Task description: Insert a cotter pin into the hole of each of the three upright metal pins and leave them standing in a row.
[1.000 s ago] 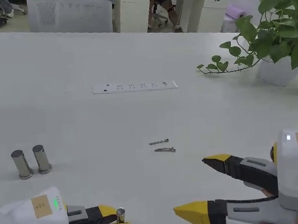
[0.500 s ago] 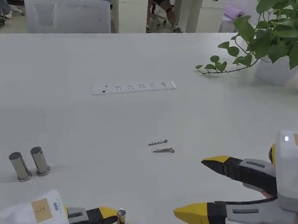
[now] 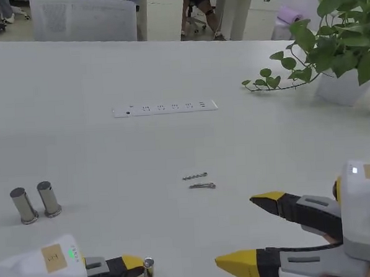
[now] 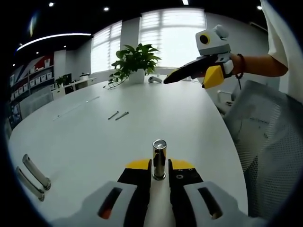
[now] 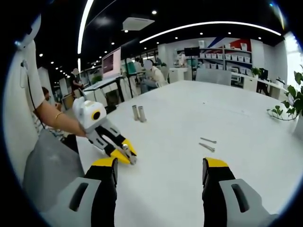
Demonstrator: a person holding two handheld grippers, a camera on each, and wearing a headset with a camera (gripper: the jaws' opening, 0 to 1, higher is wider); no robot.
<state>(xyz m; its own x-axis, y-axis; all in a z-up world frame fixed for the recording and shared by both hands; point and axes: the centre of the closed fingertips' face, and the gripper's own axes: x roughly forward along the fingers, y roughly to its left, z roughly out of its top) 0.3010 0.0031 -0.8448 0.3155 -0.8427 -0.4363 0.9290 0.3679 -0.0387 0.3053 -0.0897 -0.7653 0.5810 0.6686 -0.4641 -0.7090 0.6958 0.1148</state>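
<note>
- Left gripper (image 3: 141,274) clamps one metal pin (image 4: 159,155) upright, near the person.
- Right gripper (image 5: 161,164) gapes wide, empty; best pinch a cotter pin (image 3: 203,186), lying mid-surface (image 3: 169,65), by its head.

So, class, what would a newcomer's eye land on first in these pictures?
The left claw gripping a steel pin upright at the near edge of the table, and the right claw gaping wide to its right. Then two more pins standing together at the left, and two cotter pins lying mid-table.
</note>
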